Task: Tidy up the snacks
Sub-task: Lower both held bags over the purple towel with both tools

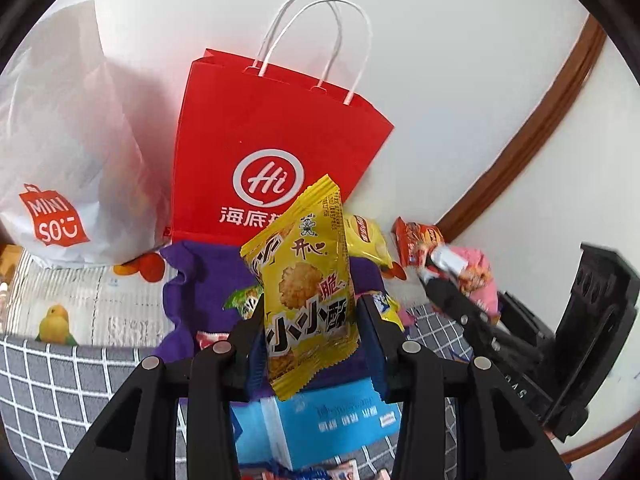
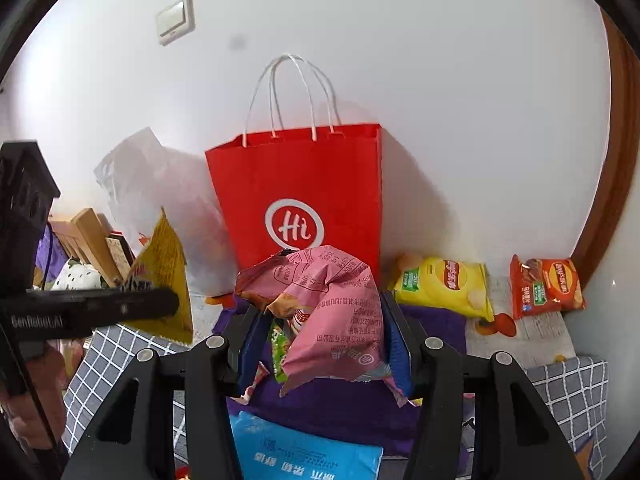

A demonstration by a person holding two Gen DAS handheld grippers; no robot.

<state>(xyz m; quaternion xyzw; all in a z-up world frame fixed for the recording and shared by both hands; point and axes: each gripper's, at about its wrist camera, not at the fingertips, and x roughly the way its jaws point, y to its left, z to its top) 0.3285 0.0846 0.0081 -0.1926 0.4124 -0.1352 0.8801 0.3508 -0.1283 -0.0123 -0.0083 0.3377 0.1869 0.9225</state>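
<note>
Aloft, yellow snack packet [image 1: 308,292] clamped, pink snack packet [image 2: 332,320] clamped, red bag [image 1: 264,136] behind

A plain white painted wall [image 2: 440,80] is seen across the back of both views, evenly lit, with soft shadows cast on it. A white rectangular wall switch plate [image 2: 175,20] is mounted high on it at the left of the right wrist view. A curved brown wooden frame [image 1: 532,128] is seen along the right edge. Below, a grey fabric with a white grid pattern [image 1: 60,380] is spread, and beside it a pale fruit-printed cloth [image 1: 80,300].
</note>
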